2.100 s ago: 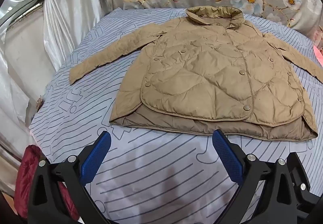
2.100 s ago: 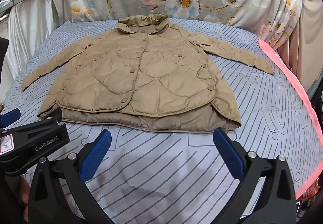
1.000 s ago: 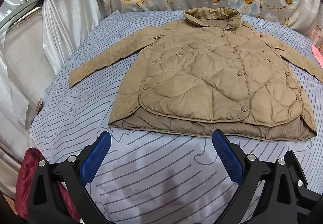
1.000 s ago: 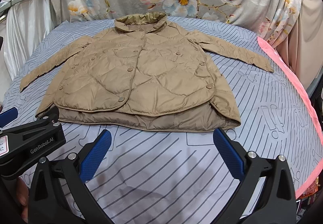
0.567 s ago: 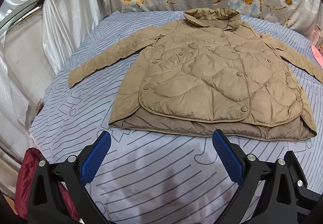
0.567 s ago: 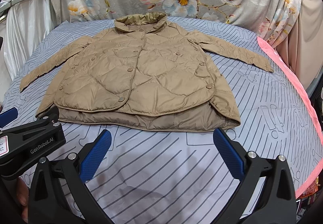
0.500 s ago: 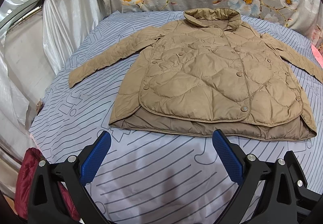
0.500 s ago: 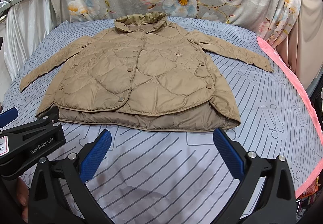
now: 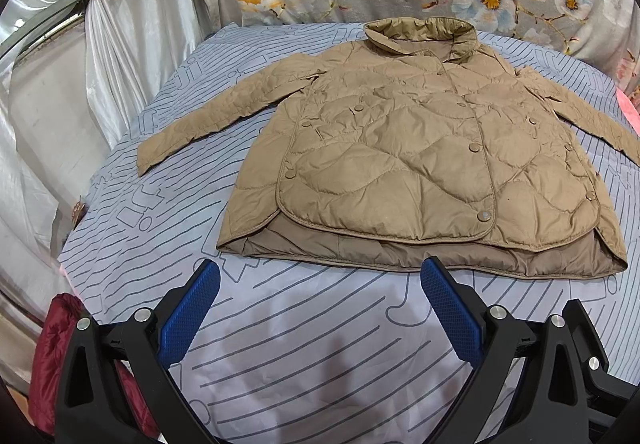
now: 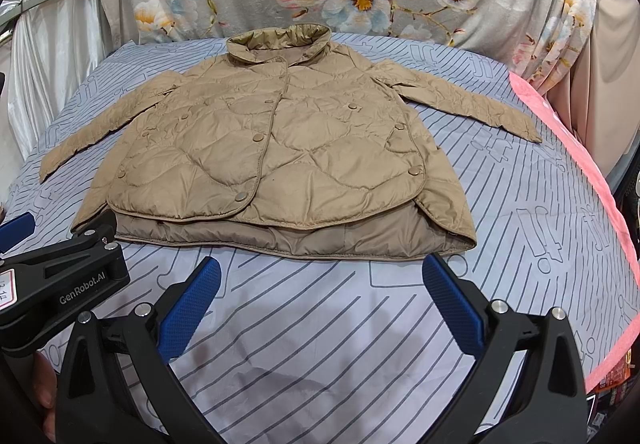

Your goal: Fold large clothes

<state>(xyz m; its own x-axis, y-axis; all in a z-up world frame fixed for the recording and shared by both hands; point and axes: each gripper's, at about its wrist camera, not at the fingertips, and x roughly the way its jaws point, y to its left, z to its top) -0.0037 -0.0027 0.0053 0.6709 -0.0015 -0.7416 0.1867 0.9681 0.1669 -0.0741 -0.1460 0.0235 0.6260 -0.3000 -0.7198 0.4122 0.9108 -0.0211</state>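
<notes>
**Op:** Jacket point(image 9: 404, 160) lay flat, front up, on the striped bedsheet point(image 9: 280, 344); collar at the far side, hem near me, both sleeves spread out to left and right. I judged it was laid out that way so each sleeve could be folded inward first.

**Obs:** Claws?

**Op:** Left gripper point(image 9: 320, 308) hung just short of the hem, jaws spread wide, holding nothing. Right gripper point(image 10: 320, 304) likewise, wide apart and empty, over bare sheet. Both were kept near the hem, I reckoned, to leave either sleeve reachable. No fold made yet.
</notes>
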